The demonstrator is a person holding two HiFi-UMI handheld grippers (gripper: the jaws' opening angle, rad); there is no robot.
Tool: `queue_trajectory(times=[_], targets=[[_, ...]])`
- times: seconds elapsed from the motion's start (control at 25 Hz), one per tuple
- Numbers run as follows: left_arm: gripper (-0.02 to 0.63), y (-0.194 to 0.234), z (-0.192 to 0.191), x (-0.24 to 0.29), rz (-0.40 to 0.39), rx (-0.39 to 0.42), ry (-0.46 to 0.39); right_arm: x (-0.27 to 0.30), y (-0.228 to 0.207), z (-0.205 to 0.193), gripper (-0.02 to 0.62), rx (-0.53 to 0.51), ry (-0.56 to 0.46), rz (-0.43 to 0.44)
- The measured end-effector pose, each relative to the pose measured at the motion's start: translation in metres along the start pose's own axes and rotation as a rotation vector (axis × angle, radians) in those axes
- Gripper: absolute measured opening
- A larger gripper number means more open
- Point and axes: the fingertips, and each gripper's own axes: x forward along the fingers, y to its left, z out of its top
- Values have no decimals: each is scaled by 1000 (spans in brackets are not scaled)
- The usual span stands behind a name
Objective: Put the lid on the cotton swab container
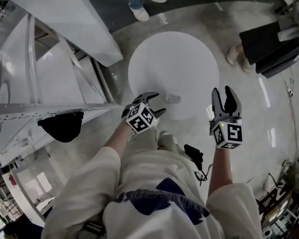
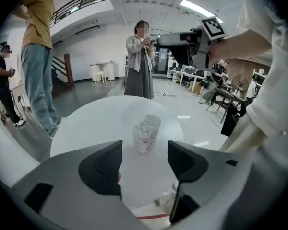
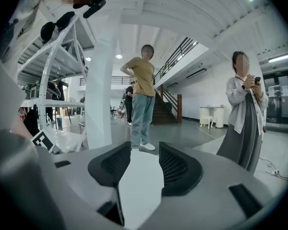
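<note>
The cotton swab container (image 1: 173, 98) stands upright on the round white bench (image 1: 174, 59), close to its near edge and a little right of centre from where you stand. In the left gripper view it is a small clear tub packed with white swab heads (image 2: 146, 133), alone on the bare bench top (image 2: 86, 128); whether a lid sits on it cannot be told from here. Your left gripper (image 1: 158, 103) hangs at the near-left rim of the bench, just beside the container. Its jaws stand wide apart (image 2: 144, 159), with the container showing in the gap beyond them, untouched by either pad. Your right gripper (image 1: 222, 92) is off the bench's near-right edge, well apart from the container. Its jaws are parted by a narrow gap with nothing in it (image 3: 144, 164), only white bench surface showing through. Past the far side of the bench a person in a mustard shirt and jeans (image 3: 143, 99) stands with hand on hip. To the right of them is a person in a grey cardigan and long skirt (image 3: 245, 114), holding a phone. A white metal rack (image 1: 50, 59) fills the left of the head view.
</note>
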Motion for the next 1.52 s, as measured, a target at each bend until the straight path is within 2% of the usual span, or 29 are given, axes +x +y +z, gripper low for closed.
queue_trajectory(times=[0.28, 0.44, 0.8, 1.04, 1.2, 1.52], targets=[[285, -2, -12, 41, -100, 64, 73, 35, 14, -22, 193, -51, 93, 65], [285, 1, -11, 57, -133, 119, 87, 51, 17, -34, 192, -66, 135, 87], [284, 2, -8, 71, -158, 209, 84, 71, 25, -45, 192, -77, 169, 118], [279, 4, -4, 74, -152, 230, 78, 77, 23, -47, 192, -84, 181, 125], [247, -1, -5, 74, -161, 257, 79, 79, 25, -51, 192, -92, 191, 137], [227, -2, -6, 75, -156, 270, 83, 88, 33, -57, 186, -127, 218, 189]])
